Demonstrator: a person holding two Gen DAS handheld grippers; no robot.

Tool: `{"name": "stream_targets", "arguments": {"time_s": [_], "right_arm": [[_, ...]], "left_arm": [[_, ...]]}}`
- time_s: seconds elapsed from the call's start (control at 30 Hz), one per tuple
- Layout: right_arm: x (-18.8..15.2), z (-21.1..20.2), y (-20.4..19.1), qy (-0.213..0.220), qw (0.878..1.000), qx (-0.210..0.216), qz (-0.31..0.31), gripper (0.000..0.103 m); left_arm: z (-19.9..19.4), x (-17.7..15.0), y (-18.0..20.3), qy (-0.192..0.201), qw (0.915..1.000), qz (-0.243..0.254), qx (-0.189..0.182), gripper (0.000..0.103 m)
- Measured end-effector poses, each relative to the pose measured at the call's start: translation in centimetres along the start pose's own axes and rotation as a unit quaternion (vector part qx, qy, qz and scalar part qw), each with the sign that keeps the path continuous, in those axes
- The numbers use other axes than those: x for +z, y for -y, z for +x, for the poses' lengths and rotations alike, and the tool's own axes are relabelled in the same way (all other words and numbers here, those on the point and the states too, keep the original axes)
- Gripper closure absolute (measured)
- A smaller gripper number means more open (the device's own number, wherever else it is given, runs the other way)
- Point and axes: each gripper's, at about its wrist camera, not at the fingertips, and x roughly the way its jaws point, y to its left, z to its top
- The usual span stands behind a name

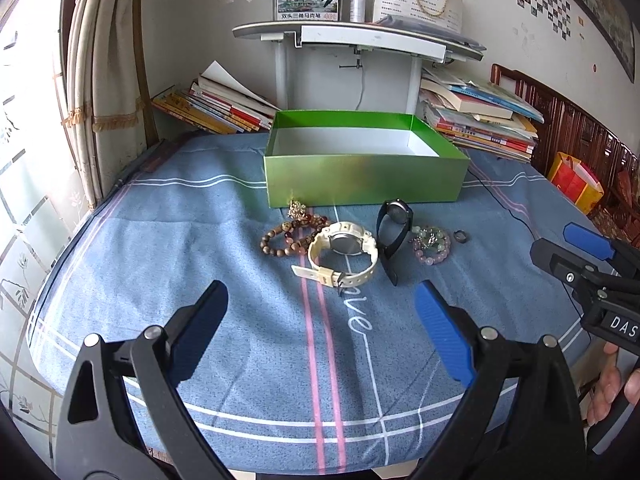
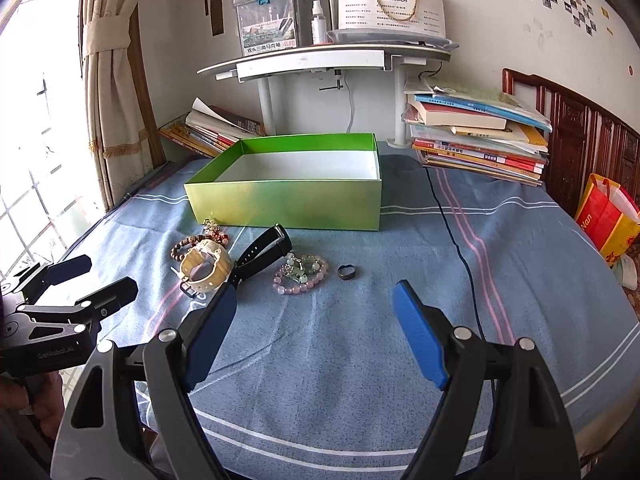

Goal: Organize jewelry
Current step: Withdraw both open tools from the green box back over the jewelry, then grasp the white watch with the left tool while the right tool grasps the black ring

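Note:
An open green box (image 1: pixel 366 178) (image 2: pixel 288 200) with a white, bare floor stands on the blue cloth. In front of it lie a cream watch (image 1: pixel 344 254) (image 2: pixel 206 266), a black watch (image 1: pixel 394 226) (image 2: pixel 262 254), brown bead bracelets (image 1: pixel 286 234) (image 2: pixel 186 246), a small gold trinket (image 1: pixel 297 208), pink and green bead bracelets (image 1: pixel 432 244) (image 2: pixel 302 274) and a dark ring (image 1: pixel 460 237) (image 2: pixel 346 272). My left gripper (image 1: pixel 322 312) hovers open, short of the cream watch. My right gripper (image 2: pixel 314 312) is open too, short of the pink beads. Neither holds anything.
Book stacks (image 1: pixel 480 120) (image 2: pixel 480 140) lean at the back on both sides of a white shelf stand (image 1: pixel 356 40). A thin black cable (image 2: pixel 460 248) runs across the cloth on the right. A curtain (image 1: pixel 104 80) hangs left; a carved wooden headboard (image 2: pixel 580 152) and a yellow bag (image 2: pixel 608 216) stand right.

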Motion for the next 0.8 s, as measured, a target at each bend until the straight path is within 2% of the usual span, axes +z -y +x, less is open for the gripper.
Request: {"name": "stream_targets", "arguments": {"time_s": [0.4,0.8], "right_arm": [[-0.3,2.5,0.8,-0.025,1.000,-0.001,0.007,0.024],[-0.6,7.3,2.3,-0.089,0.996,-0.019,0.017,0.024]], "left_arm": [[2.9,-0.2,0.2,-0.027,0.9996,0.002,-0.003,0.010],[7.0,-0.3,0.6,-0.064,0.9979,0.004,-0.010,0.010]]}}
